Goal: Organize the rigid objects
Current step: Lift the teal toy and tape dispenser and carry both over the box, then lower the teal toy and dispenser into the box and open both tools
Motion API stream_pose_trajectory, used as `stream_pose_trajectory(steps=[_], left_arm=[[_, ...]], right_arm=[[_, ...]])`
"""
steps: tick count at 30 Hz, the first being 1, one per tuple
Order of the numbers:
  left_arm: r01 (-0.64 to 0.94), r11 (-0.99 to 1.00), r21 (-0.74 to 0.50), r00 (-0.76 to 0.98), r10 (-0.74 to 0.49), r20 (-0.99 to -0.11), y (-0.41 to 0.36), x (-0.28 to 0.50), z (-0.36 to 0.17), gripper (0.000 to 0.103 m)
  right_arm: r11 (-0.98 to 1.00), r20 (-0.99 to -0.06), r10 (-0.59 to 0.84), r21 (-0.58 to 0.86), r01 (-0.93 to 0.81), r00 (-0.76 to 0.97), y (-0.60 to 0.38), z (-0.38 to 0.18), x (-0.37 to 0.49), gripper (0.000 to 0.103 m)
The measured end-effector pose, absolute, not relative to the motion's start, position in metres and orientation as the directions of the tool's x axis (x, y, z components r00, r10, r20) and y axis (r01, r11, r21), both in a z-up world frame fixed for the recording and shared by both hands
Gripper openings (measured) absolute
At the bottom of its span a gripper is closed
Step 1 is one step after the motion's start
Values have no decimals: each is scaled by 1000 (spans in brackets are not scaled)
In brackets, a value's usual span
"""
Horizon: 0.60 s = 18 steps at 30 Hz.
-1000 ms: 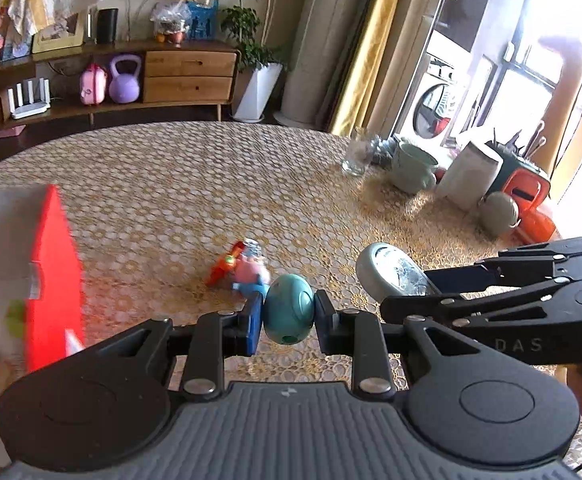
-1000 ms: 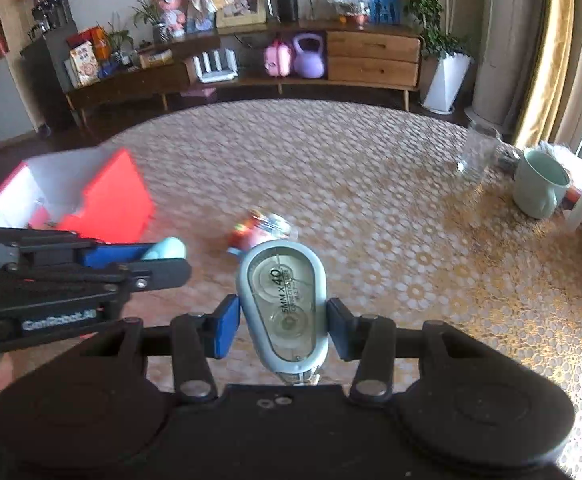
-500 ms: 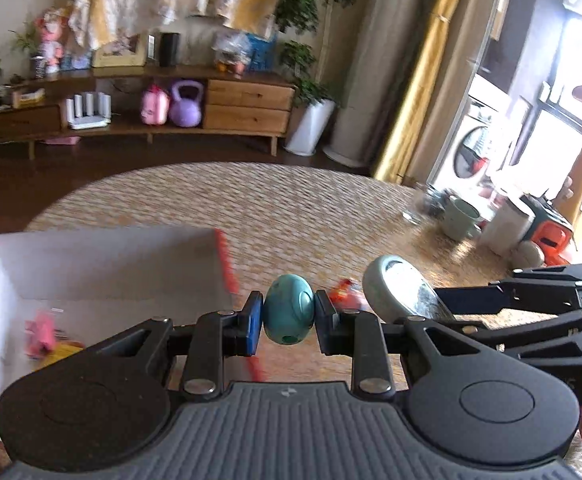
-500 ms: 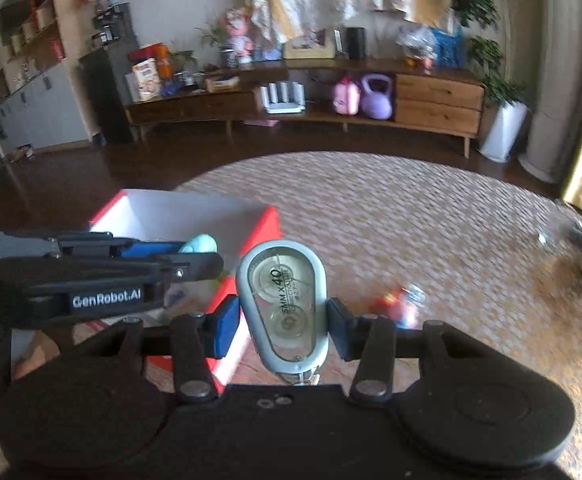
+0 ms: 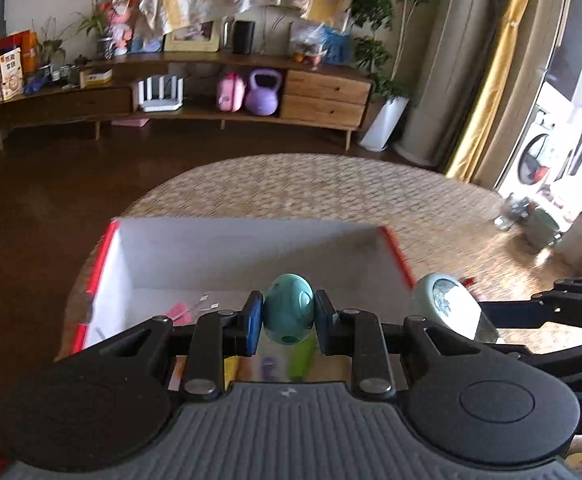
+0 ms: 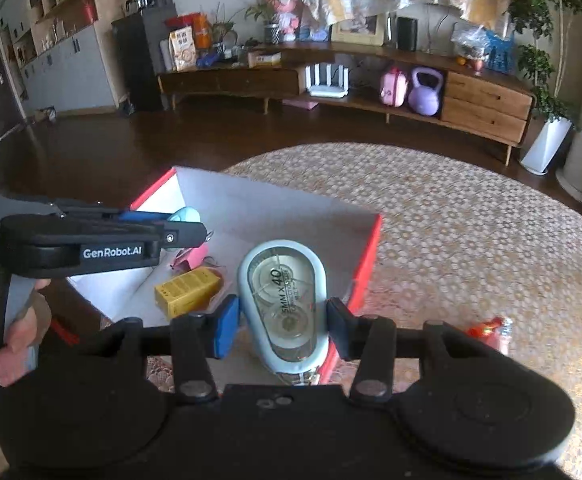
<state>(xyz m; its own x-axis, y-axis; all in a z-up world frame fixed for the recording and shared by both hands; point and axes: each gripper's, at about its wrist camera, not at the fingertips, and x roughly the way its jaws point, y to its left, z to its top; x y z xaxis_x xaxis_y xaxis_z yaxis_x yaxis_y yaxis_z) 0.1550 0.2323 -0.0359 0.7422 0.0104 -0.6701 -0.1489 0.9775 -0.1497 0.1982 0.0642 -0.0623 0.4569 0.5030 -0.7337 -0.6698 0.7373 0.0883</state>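
Note:
My left gripper (image 5: 288, 316) is shut on a teal egg-shaped toy (image 5: 289, 307) and holds it over the open red box (image 5: 227, 252) with white inner walls. My right gripper (image 6: 283, 320) is shut on a pale blue correction tape dispenser (image 6: 283, 304) and holds it over the box's right part (image 6: 365, 264). The dispenser shows in the left wrist view (image 5: 449, 308) beside the box's right wall. The left gripper with the egg (image 6: 185, 216) shows in the right wrist view over the box's left side. A yellow carton (image 6: 189, 290) and a pink item (image 6: 193, 256) lie in the box.
A small red and pink toy (image 6: 491, 330) lies on the lace-covered round table (image 6: 471, 240) right of the box. A green mug (image 5: 543, 224) and other kitchen things stand at the table's far right edge. A wooden sideboard (image 5: 211, 92) stands beyond.
Both grippers have swung left from the small toy on the table to above the open box, each still holding its object.

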Motion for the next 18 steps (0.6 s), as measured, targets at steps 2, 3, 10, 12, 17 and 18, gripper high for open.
stream_pose_trajectory(steps=[2, 3, 10, 12, 17, 18], left_arm=[[-165, 978, -131, 725, 30, -688, 241, 161, -44, 26], [-170, 977, -127, 718, 34, -695, 243, 163, -47, 26], [-164, 980, -108, 668, 30, -744, 259, 192, -67, 26], [-161, 982, -99, 651, 30, -759, 262, 203, -74, 26], [-137, 990, -43, 596, 48, -802, 258, 225, -88, 26], [-129, 991, -39, 592, 46, -805, 257, 228, -90, 26]], right_arm=[[731, -744, 502, 92, -676, 441, 75, -71, 201, 47], [729, -750, 500, 94, -678, 433, 81, -75, 203, 47], [720, -786, 476, 90, -688, 395, 103, -101, 208, 46], [721, -796, 467, 91, -687, 385, 108, -108, 211, 46], [719, -812, 451, 85, -690, 370, 115, -120, 215, 46], [718, -815, 449, 86, -690, 366, 116, -122, 216, 46]])
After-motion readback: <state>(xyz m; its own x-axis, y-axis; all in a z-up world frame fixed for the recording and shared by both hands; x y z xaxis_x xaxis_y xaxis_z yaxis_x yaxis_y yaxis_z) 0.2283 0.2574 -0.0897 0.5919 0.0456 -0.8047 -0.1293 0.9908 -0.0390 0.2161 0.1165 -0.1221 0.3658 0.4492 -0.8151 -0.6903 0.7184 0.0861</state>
